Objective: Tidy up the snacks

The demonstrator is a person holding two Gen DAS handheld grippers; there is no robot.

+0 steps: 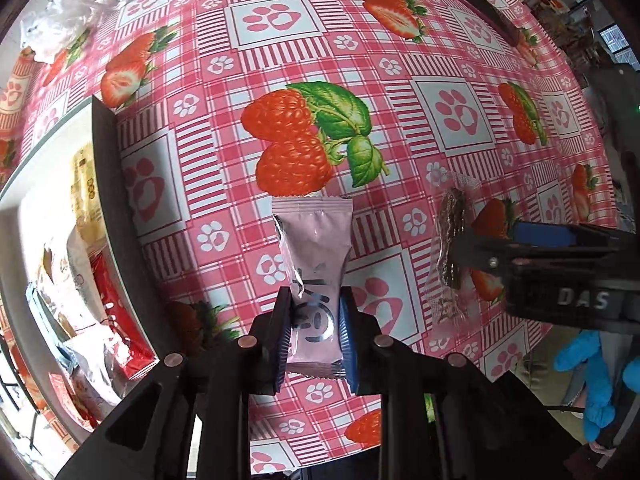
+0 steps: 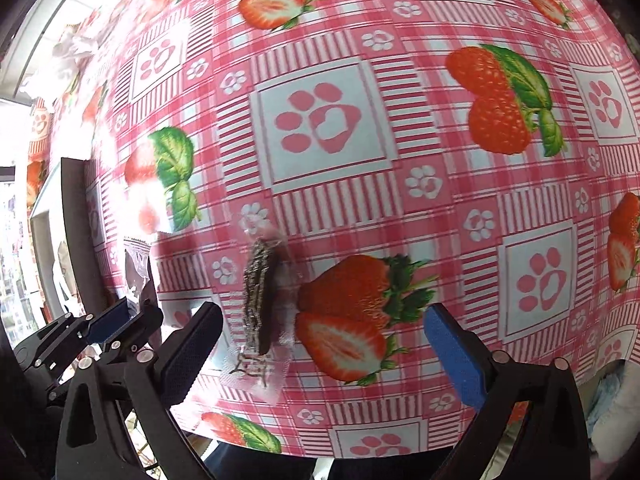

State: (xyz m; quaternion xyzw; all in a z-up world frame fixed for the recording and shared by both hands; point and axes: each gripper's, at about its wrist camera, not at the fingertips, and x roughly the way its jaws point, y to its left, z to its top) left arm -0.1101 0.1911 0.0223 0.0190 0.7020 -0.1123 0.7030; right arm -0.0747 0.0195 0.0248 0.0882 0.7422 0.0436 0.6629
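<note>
Glossy pink strawberry-print tablecloth [image 1: 400,92] covers the table. Left gripper [image 1: 316,328] pinches a smooth pink snack packet [image 1: 314,256] at its lower end. Right gripper [image 2: 324,352] stands spread wide around a dark ridged cookie in clear wrap [image 2: 262,300], not touching. At left, the bin [image 1: 104,184] of snacks is partly cut off.

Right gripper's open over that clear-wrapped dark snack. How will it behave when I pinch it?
The clear-wrapped dark snack probably weighs little. Its glossy film looks slippery and its loose sealed ends floppy, so grip the dark middle. The layered piece may crumble under a hard squeeze from the right gripper.
</note>
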